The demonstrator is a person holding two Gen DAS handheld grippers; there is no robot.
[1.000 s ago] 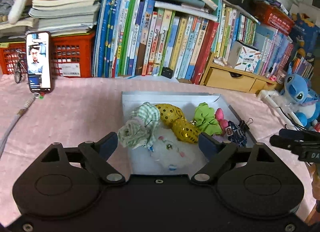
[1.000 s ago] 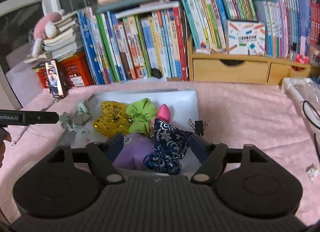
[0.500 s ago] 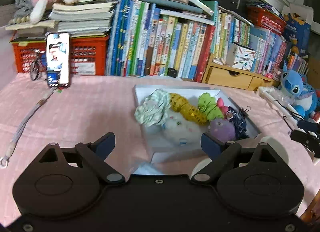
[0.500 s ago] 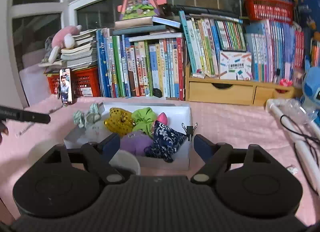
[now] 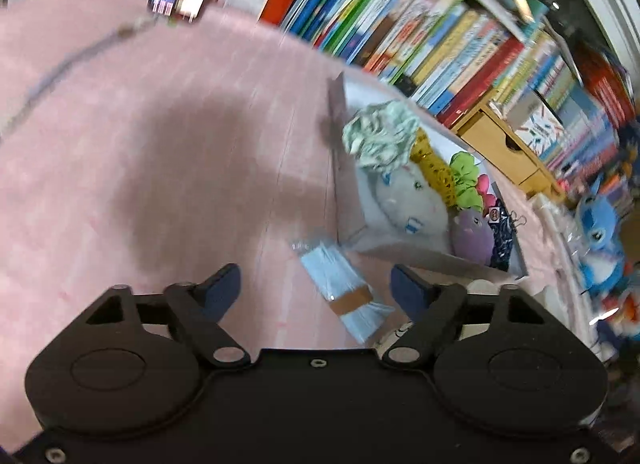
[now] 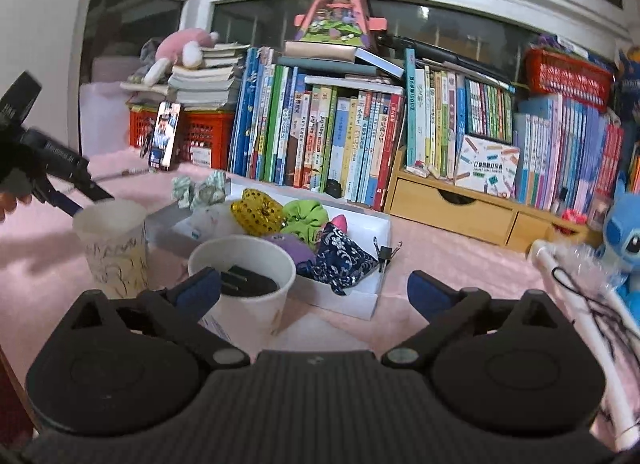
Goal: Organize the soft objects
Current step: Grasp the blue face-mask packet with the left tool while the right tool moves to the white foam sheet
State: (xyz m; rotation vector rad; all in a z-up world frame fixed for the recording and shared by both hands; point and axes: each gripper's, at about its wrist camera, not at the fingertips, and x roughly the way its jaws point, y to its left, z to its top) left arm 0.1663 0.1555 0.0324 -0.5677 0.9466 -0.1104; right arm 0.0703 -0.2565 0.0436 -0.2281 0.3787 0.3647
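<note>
A white box (image 6: 360, 223) (image 5: 400, 254) on the pink cloth holds several soft items: a green-checked scrunchie (image 5: 380, 135) (image 6: 200, 191), a gold dotted one (image 6: 258, 211), a lime green one (image 6: 306, 215), a white plush (image 5: 408, 203), a purple plush (image 5: 474, 234) and a navy patterned pouch (image 6: 338, 260). My left gripper (image 5: 316, 286) is open and empty, tilted, above a pale blue tissue pack (image 5: 342, 284) beside the box. My right gripper (image 6: 314, 284) is open and empty, well back from the box.
Two paper cups (image 6: 242, 280) (image 6: 112, 244) stand in front of the box; the nearer holds a black object. Books (image 6: 320, 143), red baskets, a phone (image 6: 164, 135) and a wooden drawer unit (image 6: 452, 207) line the back. A blue plush (image 6: 624, 232) and white tube sit right.
Both grippers have pulled back and away from the box. The left view has swung and tilted to the left. The cups and the tissue pack have come into view.
</note>
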